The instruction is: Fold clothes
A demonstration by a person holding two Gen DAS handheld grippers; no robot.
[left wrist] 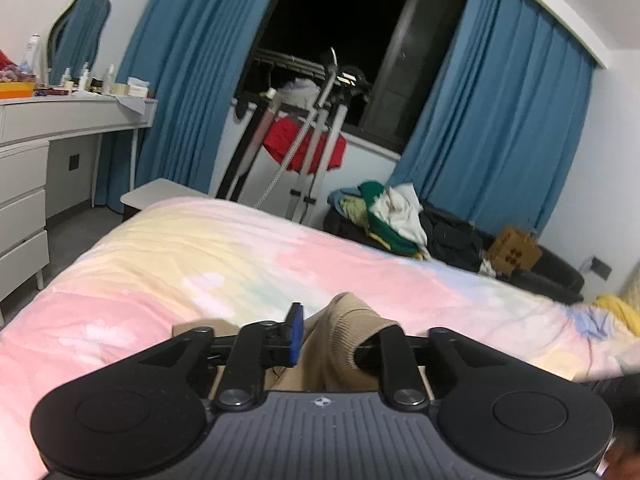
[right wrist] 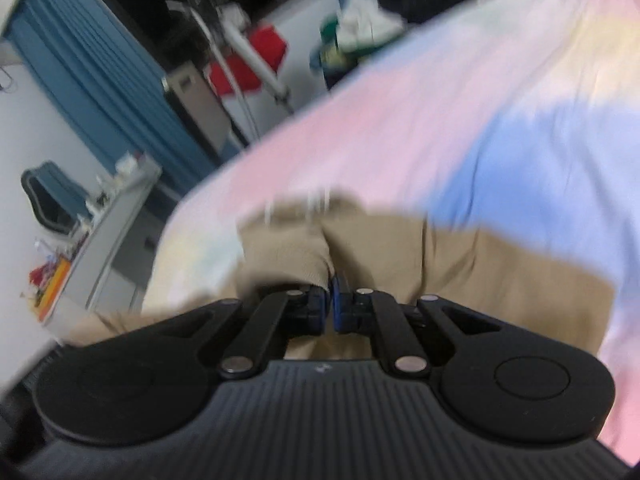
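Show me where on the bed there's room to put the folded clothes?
The pastel pink and yellow quilt lies bare from the beige knit garment in the left gripper towards the white dresser. It is crowded by the pile of clothes beyond the far edge.

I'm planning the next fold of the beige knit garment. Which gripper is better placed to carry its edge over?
Right, probably. The right gripper is shut on the beige garment, pinching a fold. The left gripper stands open, cloth bunched between its fingers, not clamped.
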